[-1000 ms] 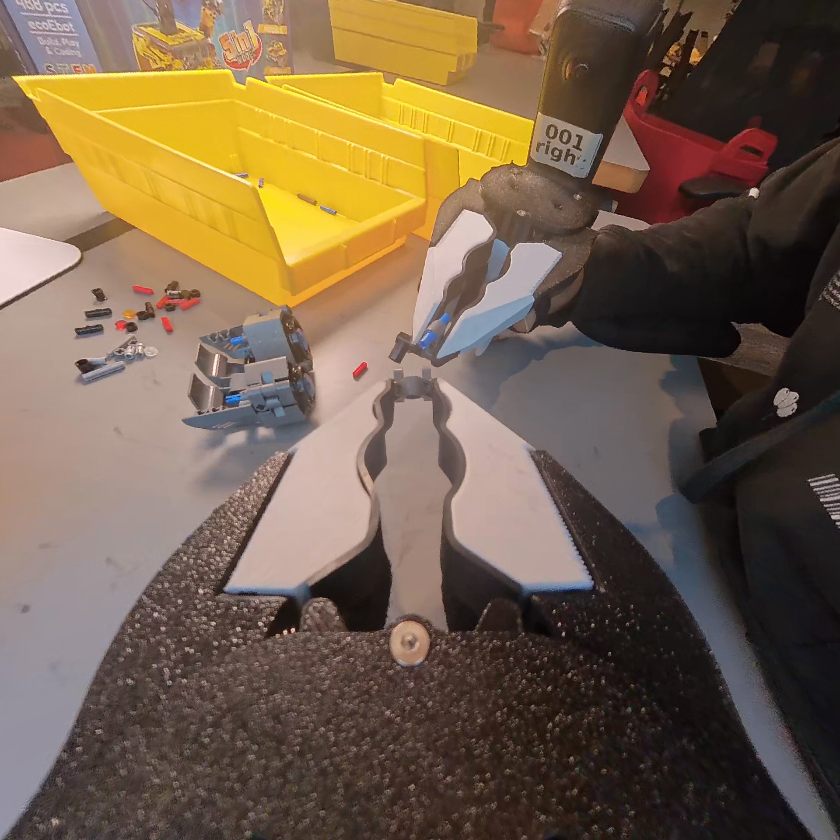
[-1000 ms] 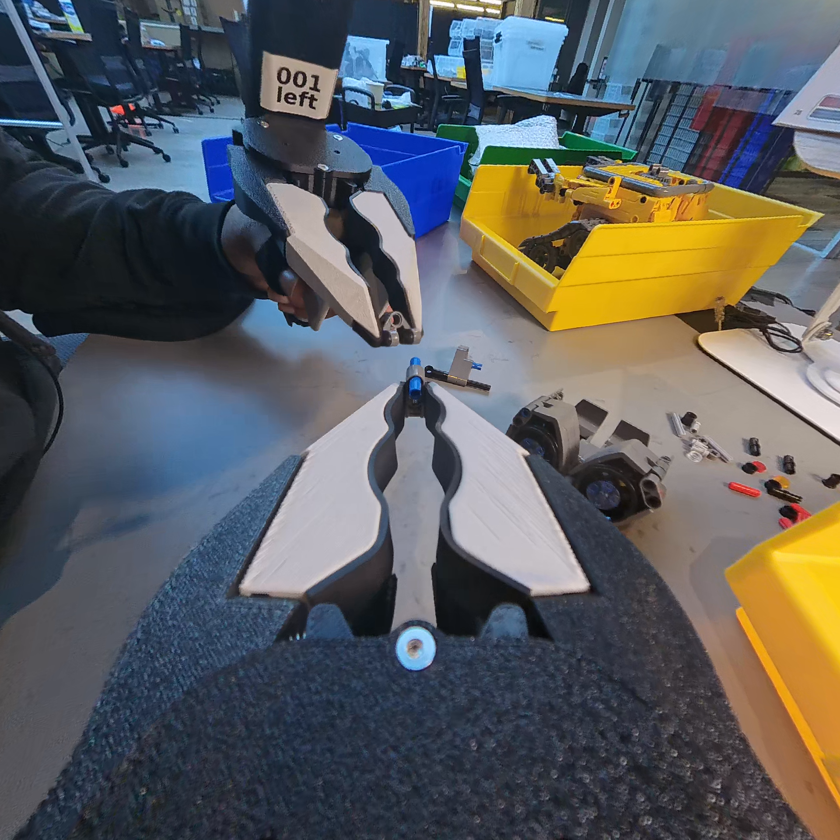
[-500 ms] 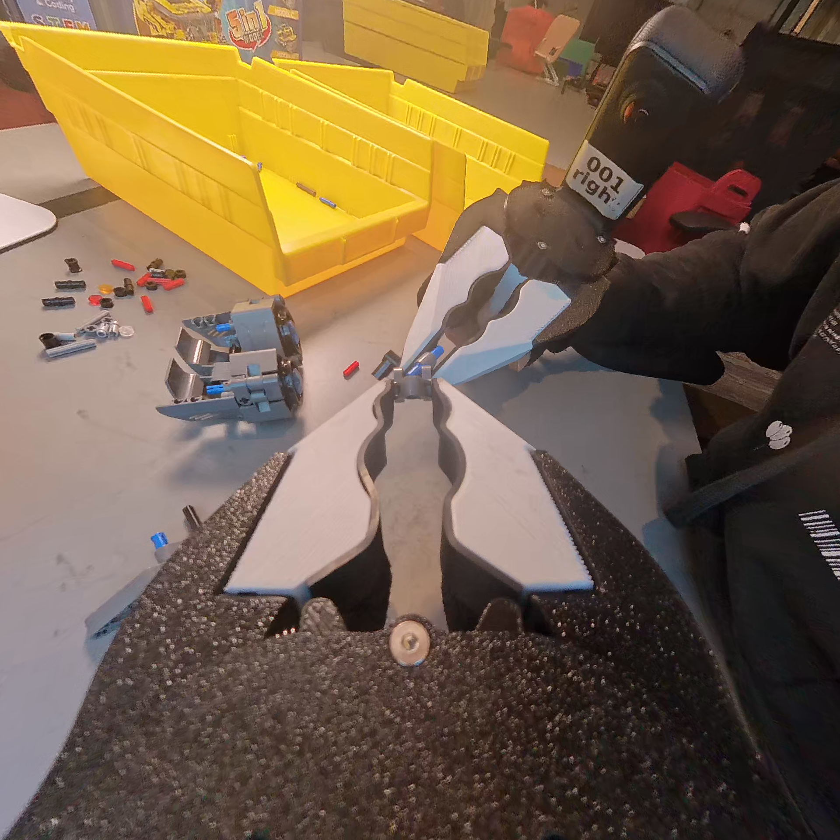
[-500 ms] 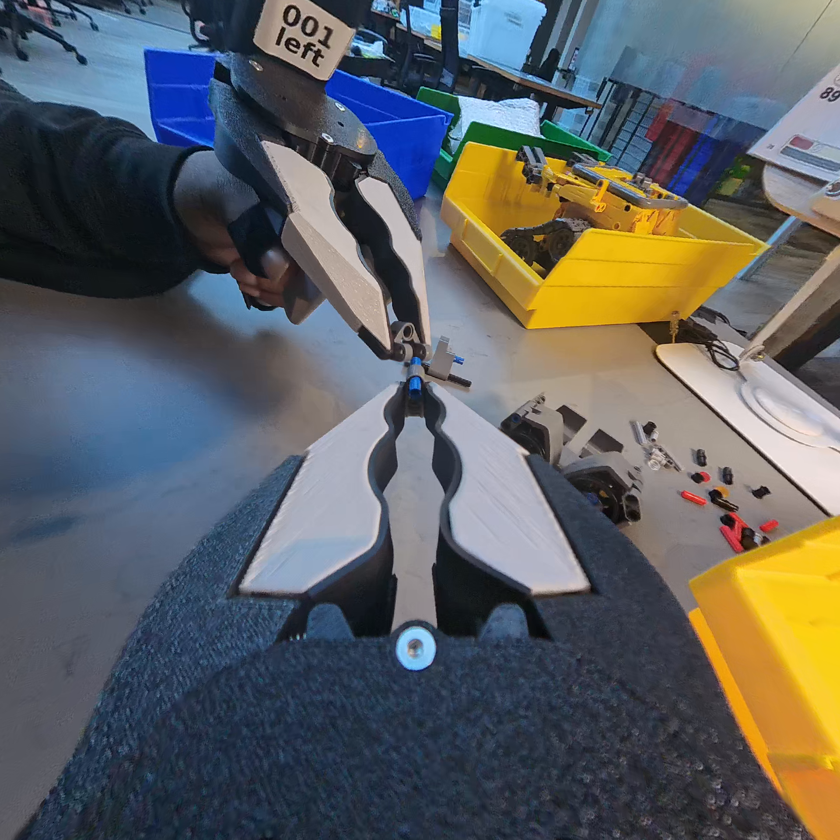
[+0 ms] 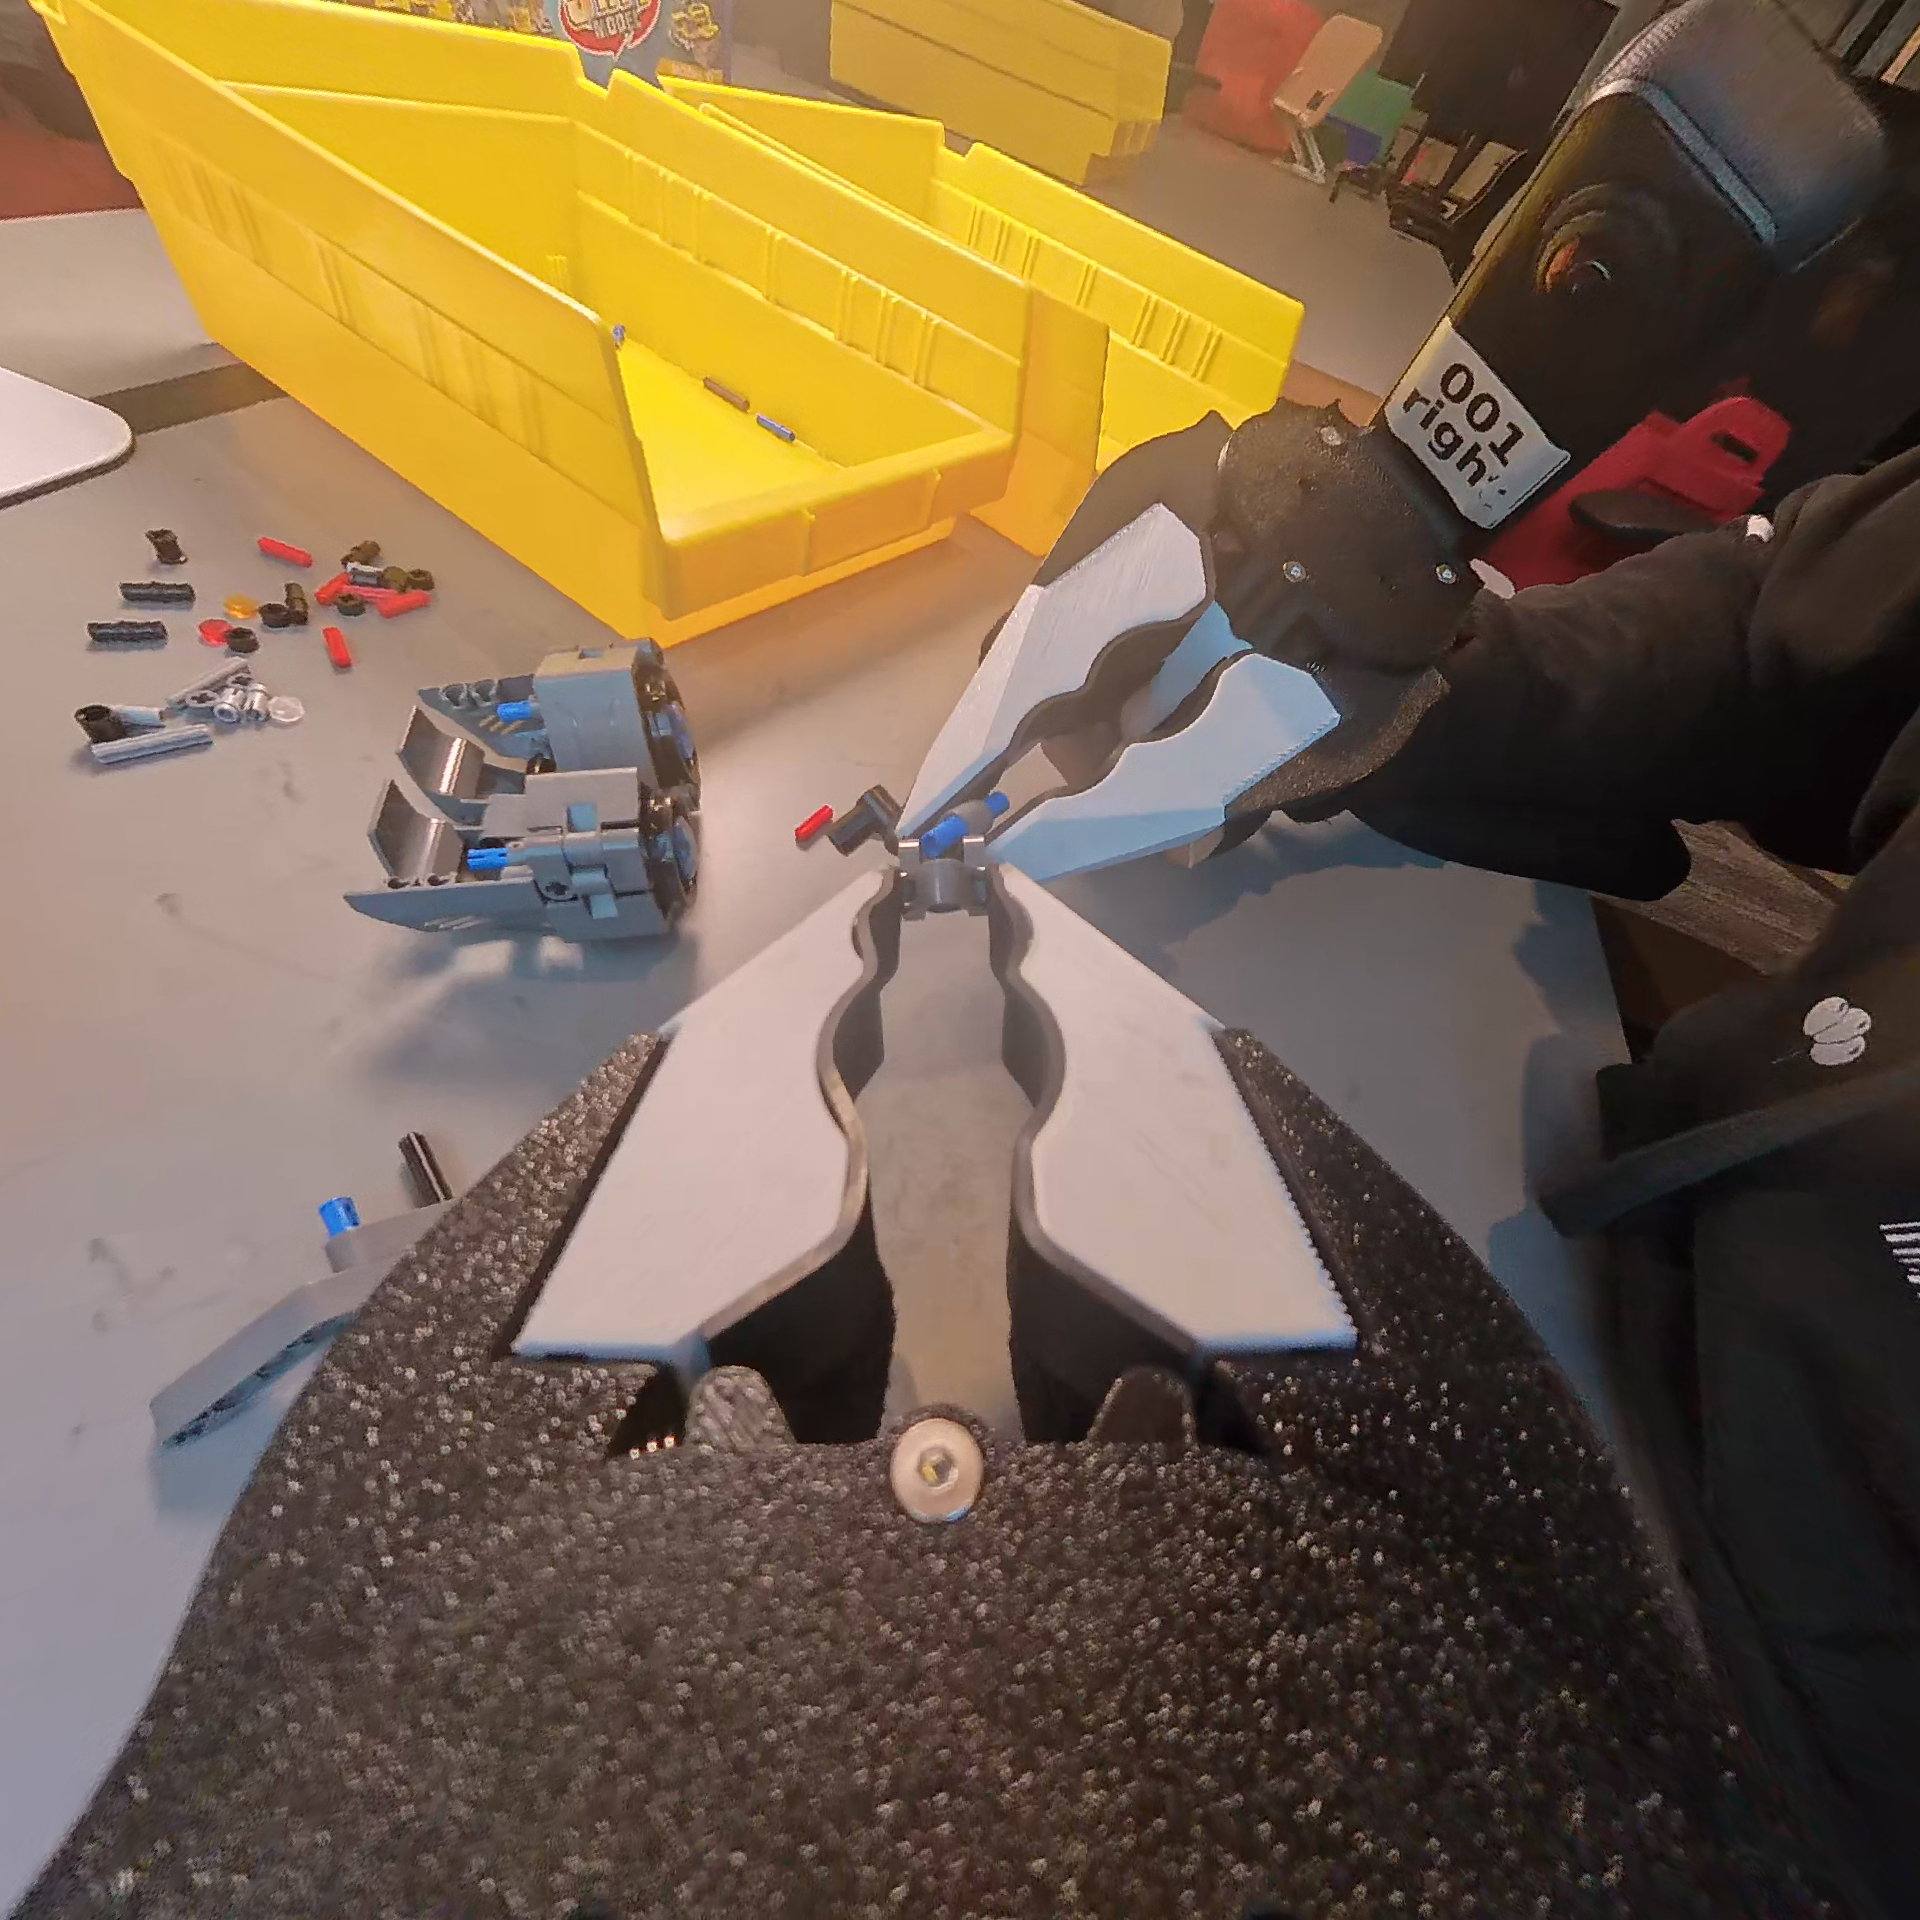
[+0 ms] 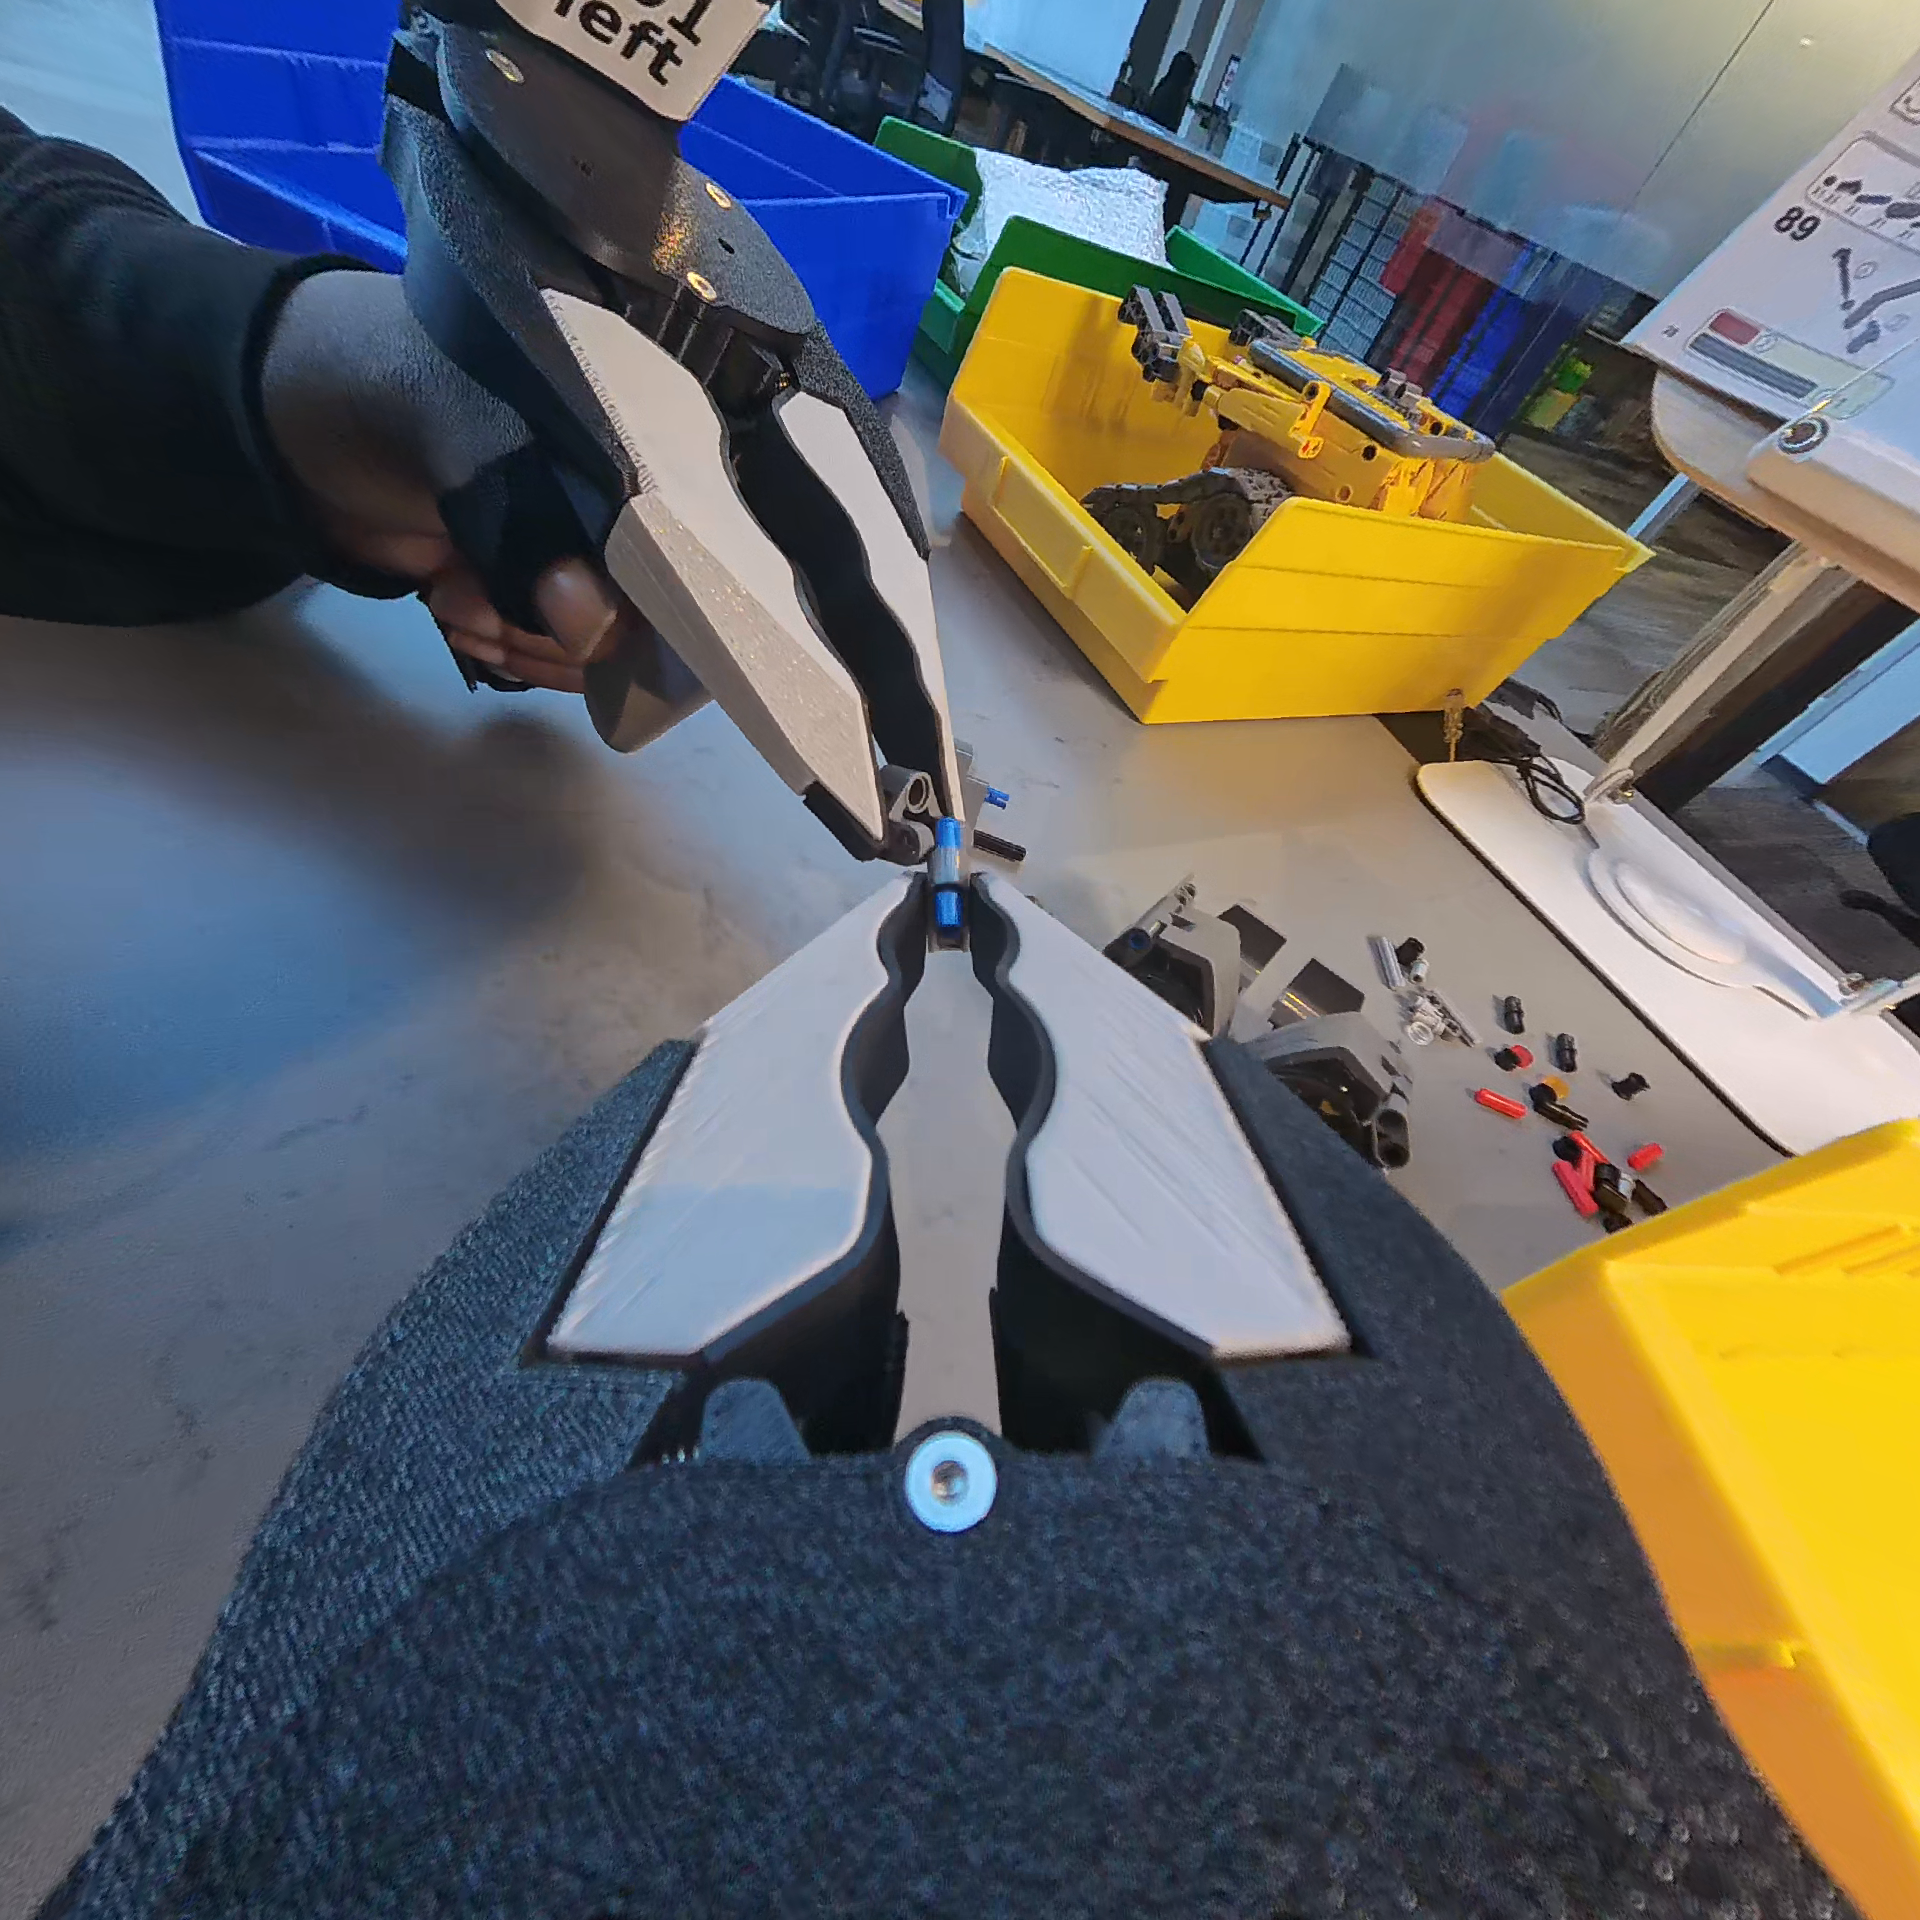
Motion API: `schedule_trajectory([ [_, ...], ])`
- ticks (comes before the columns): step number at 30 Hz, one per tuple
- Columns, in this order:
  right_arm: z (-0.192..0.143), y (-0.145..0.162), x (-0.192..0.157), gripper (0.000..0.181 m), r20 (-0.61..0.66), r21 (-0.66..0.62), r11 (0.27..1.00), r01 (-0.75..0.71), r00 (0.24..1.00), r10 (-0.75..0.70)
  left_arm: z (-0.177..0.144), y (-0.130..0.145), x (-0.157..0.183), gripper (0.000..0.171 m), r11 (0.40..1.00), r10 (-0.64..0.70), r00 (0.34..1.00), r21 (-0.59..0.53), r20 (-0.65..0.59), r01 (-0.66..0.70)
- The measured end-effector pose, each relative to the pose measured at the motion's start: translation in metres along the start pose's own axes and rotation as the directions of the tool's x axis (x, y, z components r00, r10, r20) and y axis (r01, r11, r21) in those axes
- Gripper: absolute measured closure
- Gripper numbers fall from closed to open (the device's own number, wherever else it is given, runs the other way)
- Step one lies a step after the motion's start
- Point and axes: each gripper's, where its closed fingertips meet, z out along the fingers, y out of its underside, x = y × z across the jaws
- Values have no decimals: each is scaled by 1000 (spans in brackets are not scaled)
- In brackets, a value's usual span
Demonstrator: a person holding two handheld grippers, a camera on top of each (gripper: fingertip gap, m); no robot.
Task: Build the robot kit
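Two grippers meet tip to tip above the bench (image 5: 1195,1039), each clenched on a small part.
Left gripper (image 5: 940,894) grips a grey connector (image 5: 940,883); right gripper (image 6: 948,904) grips a blue-grey pin (image 6: 945,883), touching it. Beyond: one grey assembly (image 5: 551,800), two yellow bins (image 5: 582,343).

— From my remote seat I see a smooth grey tabletop (image 6: 260,935) washed in warm light; anything behind it?

— I make out long wooden desks (image 6: 1143,130), black office chairs (image 5: 1455,177) and a pale grey wall (image 6: 1558,114).
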Motion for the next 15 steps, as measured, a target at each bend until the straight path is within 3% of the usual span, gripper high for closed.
schedule_trajectory([
  [15, 3, 5, -2, 175, 0, -31, 999, 24, 1000, -24, 2, 2, 0, 156, 1000, 21, 1000, -14, 19, -20],
])
